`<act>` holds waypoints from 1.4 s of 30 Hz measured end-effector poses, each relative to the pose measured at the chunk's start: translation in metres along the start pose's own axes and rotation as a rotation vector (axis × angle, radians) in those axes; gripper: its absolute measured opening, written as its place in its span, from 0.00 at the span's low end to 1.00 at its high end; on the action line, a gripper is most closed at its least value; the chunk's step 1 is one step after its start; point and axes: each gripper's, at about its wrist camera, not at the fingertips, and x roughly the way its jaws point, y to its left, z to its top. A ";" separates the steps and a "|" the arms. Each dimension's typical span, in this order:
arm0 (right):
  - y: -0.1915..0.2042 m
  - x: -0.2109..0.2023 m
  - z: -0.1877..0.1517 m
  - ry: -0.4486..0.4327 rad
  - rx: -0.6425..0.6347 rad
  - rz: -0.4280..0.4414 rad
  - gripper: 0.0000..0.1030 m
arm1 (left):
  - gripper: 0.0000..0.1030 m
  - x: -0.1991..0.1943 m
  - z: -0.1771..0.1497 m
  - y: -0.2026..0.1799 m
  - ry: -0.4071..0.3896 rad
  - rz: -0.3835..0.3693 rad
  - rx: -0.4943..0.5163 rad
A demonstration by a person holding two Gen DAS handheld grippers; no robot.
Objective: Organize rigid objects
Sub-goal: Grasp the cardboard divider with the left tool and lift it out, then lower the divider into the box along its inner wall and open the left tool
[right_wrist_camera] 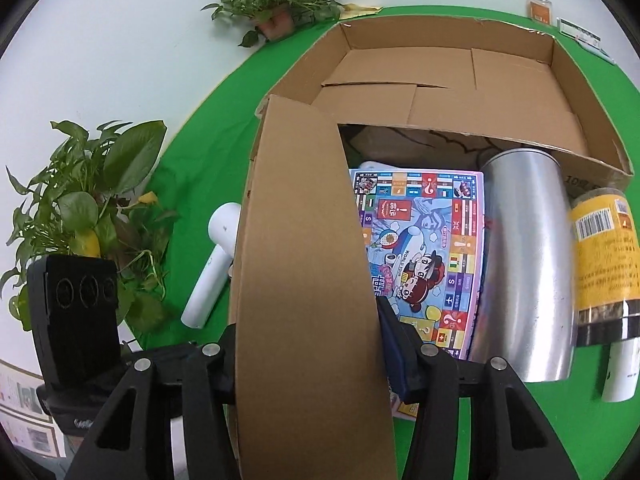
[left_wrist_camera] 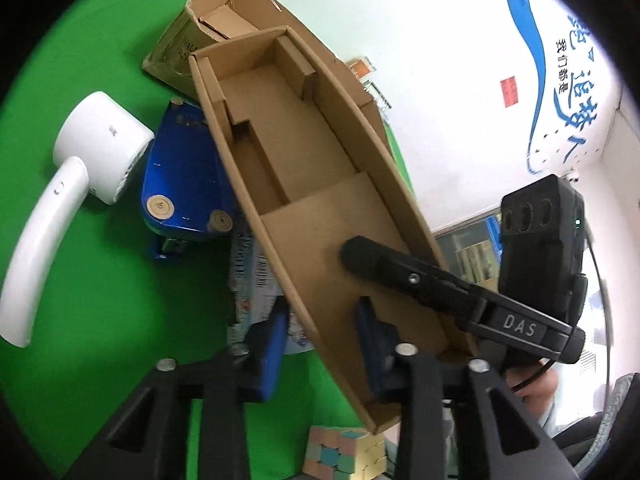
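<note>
A long, shallow cardboard tray [left_wrist_camera: 304, 160] with inner dividers is held tilted above the green table. My left gripper [left_wrist_camera: 324, 344] is shut on its near side wall, one blue pad on each side. My right gripper [right_wrist_camera: 316, 360] is shut on the tray's other wall [right_wrist_camera: 304, 280], whose plain outer face fills the middle of the right wrist view. The right gripper's black finger [left_wrist_camera: 440, 284] shows inside the tray in the left wrist view. Behind stands a large open cardboard box [right_wrist_camera: 440, 80].
On the green table lie a white hair dryer [left_wrist_camera: 80, 160], a blue toy [left_wrist_camera: 180, 168], a colourful board game box [right_wrist_camera: 420, 256], a silver cylinder [right_wrist_camera: 524, 264], a yellow-labelled jar [right_wrist_camera: 604, 256] and a pastel puzzle cube [left_wrist_camera: 344, 452]. Potted plants [right_wrist_camera: 88, 216] stand at the left edge.
</note>
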 end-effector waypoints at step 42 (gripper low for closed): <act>-0.072 0.137 0.263 -0.079 0.355 0.280 0.51 | 0.05 0.070 0.294 0.015 0.025 0.586 0.245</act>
